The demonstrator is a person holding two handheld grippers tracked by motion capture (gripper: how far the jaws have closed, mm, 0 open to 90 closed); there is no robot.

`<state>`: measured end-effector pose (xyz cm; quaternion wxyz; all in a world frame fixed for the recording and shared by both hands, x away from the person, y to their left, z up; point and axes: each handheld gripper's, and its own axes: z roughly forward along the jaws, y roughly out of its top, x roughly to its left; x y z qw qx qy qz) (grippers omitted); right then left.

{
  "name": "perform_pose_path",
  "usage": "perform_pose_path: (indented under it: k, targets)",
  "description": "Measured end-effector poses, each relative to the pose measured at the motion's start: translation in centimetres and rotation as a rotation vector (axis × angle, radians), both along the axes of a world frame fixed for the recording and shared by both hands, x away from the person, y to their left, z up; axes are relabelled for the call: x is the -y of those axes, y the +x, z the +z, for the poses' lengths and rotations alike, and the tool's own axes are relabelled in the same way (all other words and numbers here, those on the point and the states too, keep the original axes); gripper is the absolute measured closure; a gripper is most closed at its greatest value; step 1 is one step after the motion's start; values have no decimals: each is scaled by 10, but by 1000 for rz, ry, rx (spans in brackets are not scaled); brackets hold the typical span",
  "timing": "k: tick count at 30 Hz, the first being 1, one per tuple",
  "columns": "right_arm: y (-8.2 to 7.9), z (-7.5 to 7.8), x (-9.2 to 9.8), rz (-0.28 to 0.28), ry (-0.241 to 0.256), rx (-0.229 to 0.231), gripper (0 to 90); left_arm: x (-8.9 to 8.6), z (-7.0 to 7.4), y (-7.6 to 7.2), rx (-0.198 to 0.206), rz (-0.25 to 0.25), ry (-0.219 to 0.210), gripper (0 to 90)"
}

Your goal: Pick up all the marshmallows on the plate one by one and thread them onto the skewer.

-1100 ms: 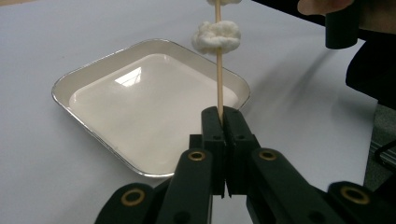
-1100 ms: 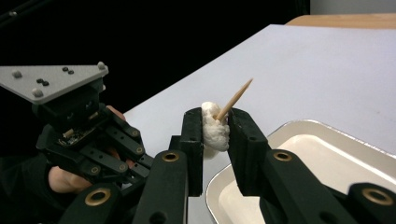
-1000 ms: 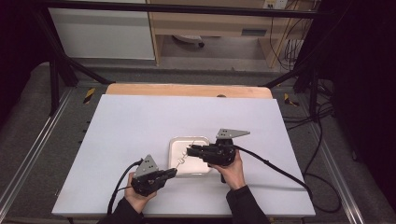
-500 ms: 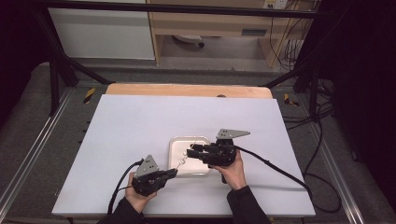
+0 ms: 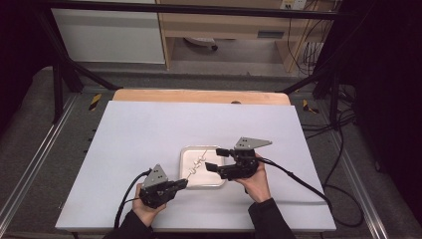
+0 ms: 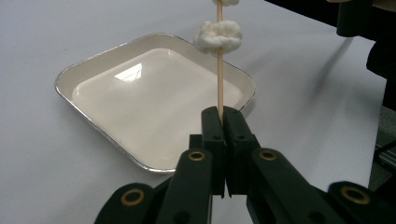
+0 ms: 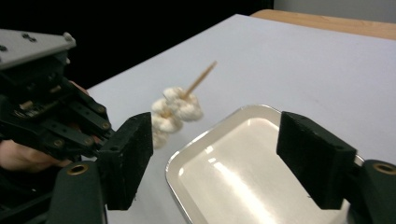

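- The tabletop (image 5: 149, 134) is a white sheet, and the tray sits on it near the person's edge.
- The tray (image 5: 219, 180) is a shallow, pale, square dish with a metal rim; its floor is bare.
- The right claw (image 5: 218, 159) hovers at the tray's right side, its jaws spread wide apart and gripping nothing, reaching in over the tray.
- The left claw (image 5: 183, 183) sits at the tray's near left corner, jaws clenched on the bottom end of the skewer.
- The skewer (image 6: 219, 79) is a thin wooden stick that slants up from the left claw over the tray.
- The marshmallows (image 7: 175, 114) are white lumps threaded along the skewer, above the tray's left part and clear of its floor.
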<state>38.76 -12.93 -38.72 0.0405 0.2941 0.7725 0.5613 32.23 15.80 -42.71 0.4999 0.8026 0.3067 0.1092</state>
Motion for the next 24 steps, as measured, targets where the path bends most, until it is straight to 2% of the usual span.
perform_pose_path:
  k: [10, 13, 20, 24]
  targets:
    - [1, -12, 18, -61, -92, -12, 91, -1, 0, 1, -5, 3, 2, 887]
    - [2, -18, 27, -90, -138, -19, 36, -1, 0, 1, -8, 3, 5, 886]
    - [-1, -31, 48, -142, -197, -26, 7, -1, 0, 2, -16, 4, 5, 887]
    - [-3, -38, 62, -166, -207, -38, 6, -1, -1, 3, -24, 7, 8, 886]
